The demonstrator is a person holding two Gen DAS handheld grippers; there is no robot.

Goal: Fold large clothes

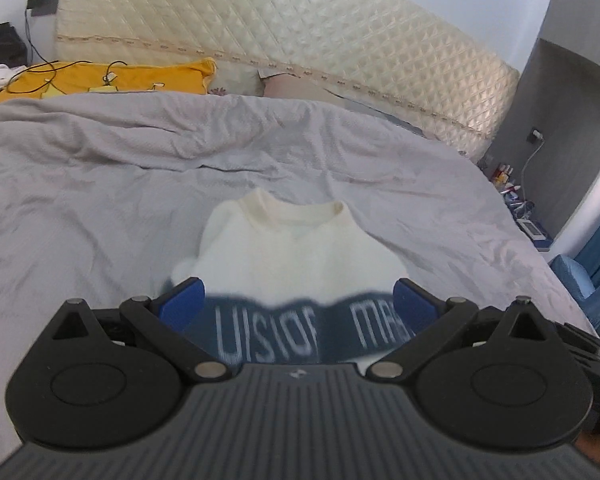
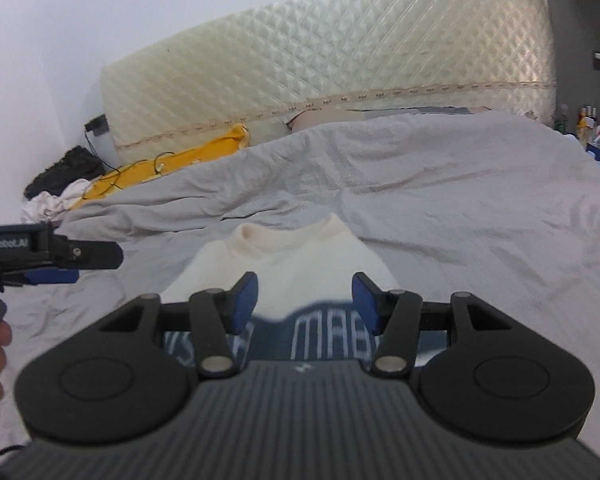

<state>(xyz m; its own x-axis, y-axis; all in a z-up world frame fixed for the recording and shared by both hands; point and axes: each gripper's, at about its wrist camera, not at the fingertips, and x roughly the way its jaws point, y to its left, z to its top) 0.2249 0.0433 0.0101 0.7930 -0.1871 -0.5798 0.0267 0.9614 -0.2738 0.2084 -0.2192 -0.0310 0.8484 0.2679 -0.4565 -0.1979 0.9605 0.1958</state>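
A cream-white sweater (image 1: 300,252) with a dark blue band bearing white letters lies folded on the grey bed cover (image 1: 100,184), collar pointing away. My left gripper (image 1: 298,298) is open, its blue pads wide apart just above the sweater's near edge. The sweater also shows in the right wrist view (image 2: 296,256). My right gripper (image 2: 304,300) is open over the blue band, nothing between its pads. The left gripper (image 2: 56,264) also appears at the left edge of the right wrist view, held by a hand.
A quilted cream mattress (image 1: 300,40) leans against the wall behind the bed. A yellow cloth with cables (image 1: 112,76) lies at the head on the left. Dark and white clothes (image 2: 60,184) pile there too. A cluttered side table (image 1: 516,196) stands at the right.
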